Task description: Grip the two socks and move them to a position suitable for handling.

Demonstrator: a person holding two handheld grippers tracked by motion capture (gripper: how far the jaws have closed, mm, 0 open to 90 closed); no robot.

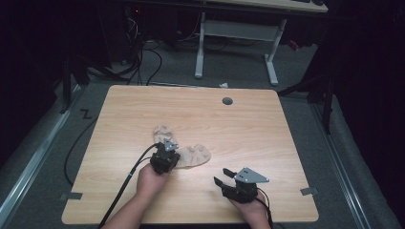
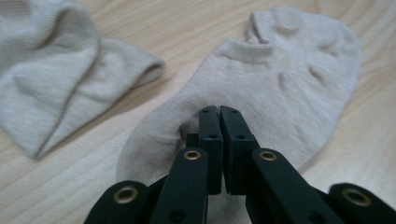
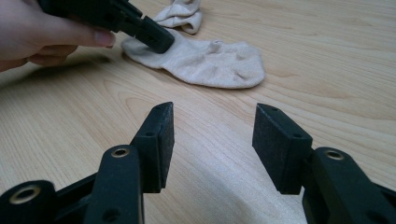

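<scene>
My left gripper (image 2: pixel 219 112) has its jaws pinched together on the near sock (image 2: pixel 280 84), which lies on the table (image 1: pixel 239 129) just left of centre; my right gripper (image 3: pixel 212 135) hangs apart and empty at 5 o'clock. The sock looks light, soft and limp, so I judge an edge pinch best. The left gripper view shows the fabric bunched at the jaws and the second sock (image 2: pixel 56 79) at 10 o'clock, details too small in the high view.

bare table (image 1: pixel 248 129) stretches wide right of and beyond the near sock (image 1: pixel 195 155); second sock (image 1: pixel 164 132) crowds just left behind it.
</scene>
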